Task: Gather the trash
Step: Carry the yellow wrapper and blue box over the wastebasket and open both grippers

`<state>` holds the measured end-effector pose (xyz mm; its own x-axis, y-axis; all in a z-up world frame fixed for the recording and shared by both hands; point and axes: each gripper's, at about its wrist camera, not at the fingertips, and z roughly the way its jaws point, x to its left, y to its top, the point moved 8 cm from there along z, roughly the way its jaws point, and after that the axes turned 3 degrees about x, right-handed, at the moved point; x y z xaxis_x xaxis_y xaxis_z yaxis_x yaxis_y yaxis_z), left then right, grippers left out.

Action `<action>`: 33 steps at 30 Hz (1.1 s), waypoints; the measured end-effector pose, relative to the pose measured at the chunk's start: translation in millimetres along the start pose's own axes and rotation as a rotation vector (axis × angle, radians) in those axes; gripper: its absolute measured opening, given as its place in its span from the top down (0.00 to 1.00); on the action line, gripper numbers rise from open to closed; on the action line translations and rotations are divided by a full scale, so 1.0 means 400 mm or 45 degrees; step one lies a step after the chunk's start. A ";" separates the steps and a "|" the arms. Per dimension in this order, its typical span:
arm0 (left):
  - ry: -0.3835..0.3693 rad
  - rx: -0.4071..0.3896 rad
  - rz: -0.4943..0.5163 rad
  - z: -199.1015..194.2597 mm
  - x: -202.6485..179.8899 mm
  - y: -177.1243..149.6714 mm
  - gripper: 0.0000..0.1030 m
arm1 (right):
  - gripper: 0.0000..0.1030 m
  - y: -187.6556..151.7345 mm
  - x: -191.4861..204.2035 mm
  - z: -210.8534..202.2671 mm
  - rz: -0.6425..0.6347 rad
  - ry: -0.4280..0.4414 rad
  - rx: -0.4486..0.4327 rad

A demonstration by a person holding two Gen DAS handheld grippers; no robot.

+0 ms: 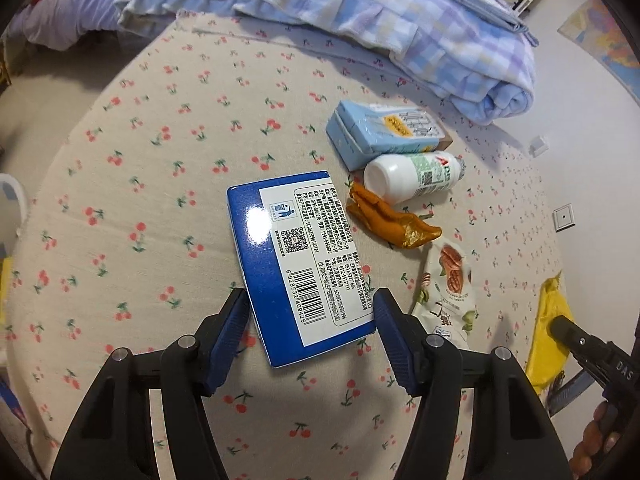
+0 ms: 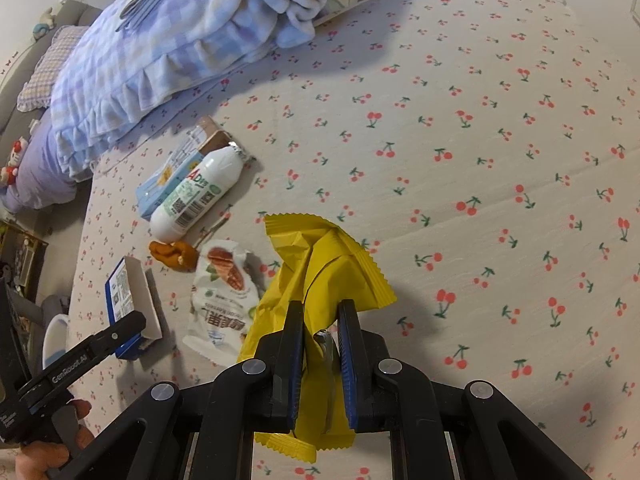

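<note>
Yellow wrapper [image 2: 320,264], crinkled with zigzag-cut ends, hangs pinched between the blue pads of the right tool [image 2: 320,320], whose jaws are closed tight on it; the tool tilts steeply down over the bed [image 2: 480,120], the wrapper held above the cherry-print sheet; in the left wrist view the same wrapper shows at the right edge [image 1: 550,320] with the right tool's black tip [image 1: 562,326] on it, and fingers [image 1: 596,436] of the person's hand below.

Nearer the bed's edge lies the blue box [image 1: 296,256], flat, its white label with barcode facing up; the left tool [image 1: 310,304] points steeply down at it, its two blue-padded fingers set either side of the box's near end, the left pad just beside or against the box edge, the right pad at the label's corner; whether the pads press I cannot tell; from the right wrist view the left tool's black finger [image 2: 120,330] crosses the box [image 2: 132,300].

Counted on the sheet: one blue box, one pale blue carton [image 1: 384,132], one white bottle [image 1: 412,176] lying beside it, touching, one orange crumpled wrapper [image 1: 392,220], one white nut packet [image 1: 448,288]; one yellow wrapper in the tool; six pieces in all.

Beyond them sits one folded blue checked blanket [image 1: 360,12].
</note>
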<state>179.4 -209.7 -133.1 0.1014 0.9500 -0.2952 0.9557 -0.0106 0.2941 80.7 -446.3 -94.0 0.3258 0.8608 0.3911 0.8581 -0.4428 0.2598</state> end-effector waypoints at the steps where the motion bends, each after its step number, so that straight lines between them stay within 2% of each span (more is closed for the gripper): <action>1: 0.002 -0.009 0.004 -0.009 0.003 0.002 0.35 | 0.86 0.001 0.008 -0.001 -0.003 0.003 -0.002; 7: 0.008 -0.050 0.006 -0.063 0.041 0.015 0.35 | 0.86 0.002 0.078 -0.001 -0.041 0.041 -0.009; 14: 0.026 -0.081 -0.032 -0.118 0.134 0.023 0.35 | 0.86 -0.006 0.193 0.024 -0.114 0.081 0.006; 33: 0.157 -0.157 -0.190 -0.253 0.483 0.007 0.35 | 0.86 -0.084 0.509 0.171 -0.319 0.148 0.121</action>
<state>173.5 5.5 -97.2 -0.0801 0.9692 -0.2330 0.9157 0.1639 0.3669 145.6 -239.2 -83.6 0.0560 0.9034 0.4250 0.9413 -0.1897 0.2793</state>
